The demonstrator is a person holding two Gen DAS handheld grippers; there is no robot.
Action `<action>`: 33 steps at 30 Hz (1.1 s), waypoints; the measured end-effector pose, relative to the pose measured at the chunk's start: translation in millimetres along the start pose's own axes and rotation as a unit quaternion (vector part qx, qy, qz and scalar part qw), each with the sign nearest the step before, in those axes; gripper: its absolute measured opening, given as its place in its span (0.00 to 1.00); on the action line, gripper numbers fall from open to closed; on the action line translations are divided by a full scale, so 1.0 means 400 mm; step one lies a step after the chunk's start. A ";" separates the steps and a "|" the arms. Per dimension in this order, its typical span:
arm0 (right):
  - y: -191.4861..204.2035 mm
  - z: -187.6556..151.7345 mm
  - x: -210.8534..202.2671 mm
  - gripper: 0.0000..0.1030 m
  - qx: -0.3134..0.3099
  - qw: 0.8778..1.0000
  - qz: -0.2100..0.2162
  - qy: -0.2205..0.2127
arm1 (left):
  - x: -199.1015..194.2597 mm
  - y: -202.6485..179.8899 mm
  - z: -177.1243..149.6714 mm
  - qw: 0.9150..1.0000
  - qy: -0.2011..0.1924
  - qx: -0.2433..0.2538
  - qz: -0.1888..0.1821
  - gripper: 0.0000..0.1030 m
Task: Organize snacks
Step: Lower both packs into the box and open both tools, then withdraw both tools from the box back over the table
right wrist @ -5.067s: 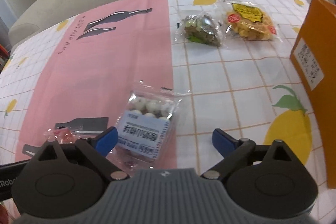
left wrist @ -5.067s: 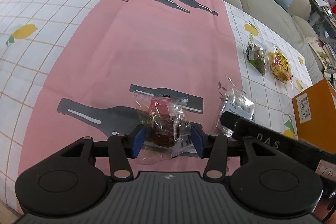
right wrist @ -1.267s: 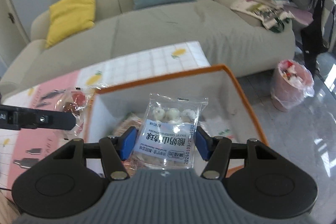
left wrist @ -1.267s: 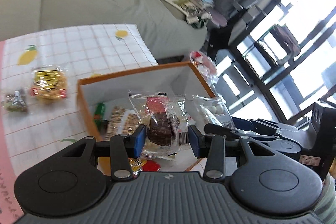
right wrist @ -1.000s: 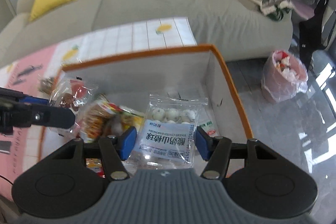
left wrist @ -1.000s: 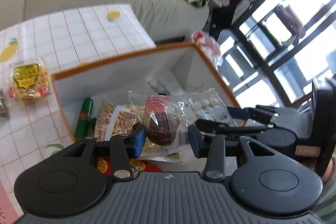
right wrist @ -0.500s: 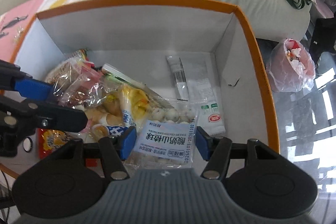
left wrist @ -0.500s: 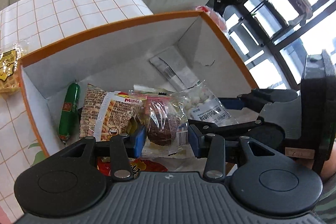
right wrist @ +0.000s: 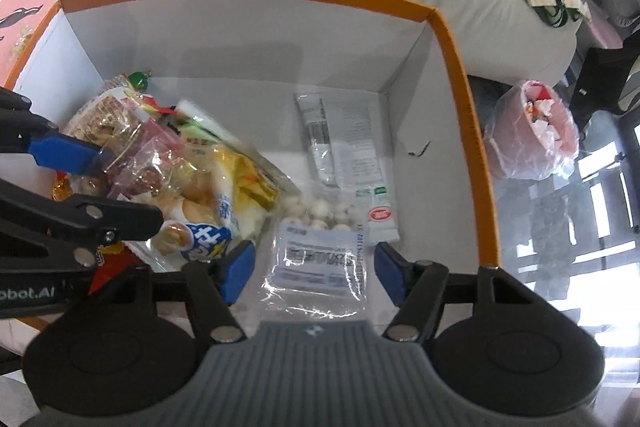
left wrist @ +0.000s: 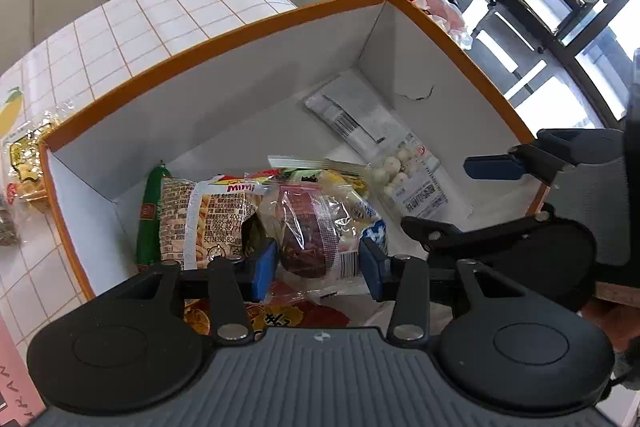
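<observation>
An orange box (left wrist: 224, 35) with white inner walls (right wrist: 256, 39) holds several snack packs. My left gripper (left wrist: 318, 263) has its jaws wide apart around a clear pack with a dark cake (left wrist: 310, 227), which rests on the pile; it also shows in the right wrist view (right wrist: 140, 163). My right gripper (right wrist: 312, 271) is open above a clear pack of white balls (right wrist: 320, 251) that lies loose on the box floor, also seen in the left wrist view (left wrist: 408, 183).
In the box lie a noodle snack pack (left wrist: 208, 215), a green sausage (left wrist: 150, 211), a yellow pack (right wrist: 224, 195) and a white sachet (right wrist: 344, 147). Yellow and dark snack packs (left wrist: 24, 155) lie on the tablecloth left of the box. A pink bin (right wrist: 532, 123) stands on the floor.
Both grippers have opened. The white-ball pack dropped from the right gripper to the box floor. The cake pack now sits loose between the left jaws on the pile.
</observation>
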State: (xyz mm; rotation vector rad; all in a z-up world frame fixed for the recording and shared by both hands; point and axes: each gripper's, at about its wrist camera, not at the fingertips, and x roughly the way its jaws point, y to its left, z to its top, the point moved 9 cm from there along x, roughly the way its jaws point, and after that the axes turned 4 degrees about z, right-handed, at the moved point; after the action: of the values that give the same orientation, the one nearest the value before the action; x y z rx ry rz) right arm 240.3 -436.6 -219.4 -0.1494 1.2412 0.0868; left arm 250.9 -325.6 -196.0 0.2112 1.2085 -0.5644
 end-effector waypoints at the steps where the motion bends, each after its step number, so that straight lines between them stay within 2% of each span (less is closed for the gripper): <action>1: -0.001 -0.001 -0.004 0.65 -0.001 1.000 0.001 -0.002 | -0.004 0.001 0.000 1.000 -0.002 0.002 0.005 0.52; 6: -0.009 -0.002 -0.021 0.69 0.002 1.000 0.000 -0.011 | -0.043 -0.004 0.006 1.000 -0.021 0.002 -0.001 0.66; 8: -0.013 -0.001 -0.028 0.75 0.010 1.000 0.001 -0.014 | -0.066 -0.010 0.008 1.000 -0.027 0.003 -0.008 0.74; 10: -0.014 -0.002 -0.038 0.82 0.023 1.000 0.006 -0.015 | -0.091 -0.011 0.008 0.999 -0.037 0.003 -0.008 0.76; 14: -0.008 -0.004 -0.071 0.83 0.041 0.999 0.016 -0.025 | -0.164 -0.006 0.009 0.997 -0.070 -0.009 -0.008 0.76; 17: 0.004 -0.001 -0.116 0.83 0.049 0.997 0.023 -0.046 | -0.235 -0.002 -0.007 0.994 -0.112 -0.011 0.001 0.76; 20: 0.018 0.002 -0.169 0.84 0.065 0.995 0.027 -0.078 | -0.317 0.016 -0.038 0.985 -0.167 -0.006 0.034 0.76; 25: 0.083 0.005 -0.279 0.86 0.088 0.984 0.048 -0.147 | -0.434 0.068 -0.103 0.970 -0.232 -0.020 0.069 0.76; 29: 0.174 0.004 -0.369 0.88 0.100 0.968 0.082 -0.213 | -0.514 0.124 -0.158 0.958 -0.269 -0.032 0.099 0.76; 33: 0.281 -0.002 -0.413 0.88 0.112 0.953 0.100 -0.262 | -0.569 0.217 -0.219 0.947 -0.290 -0.051 0.129 0.76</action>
State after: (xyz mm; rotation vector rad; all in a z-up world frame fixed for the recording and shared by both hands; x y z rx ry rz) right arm 169.7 -323.3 -70.6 0.1904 0.7228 0.1489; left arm 169.7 -145.4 -29.1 0.1008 0.6202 -0.2993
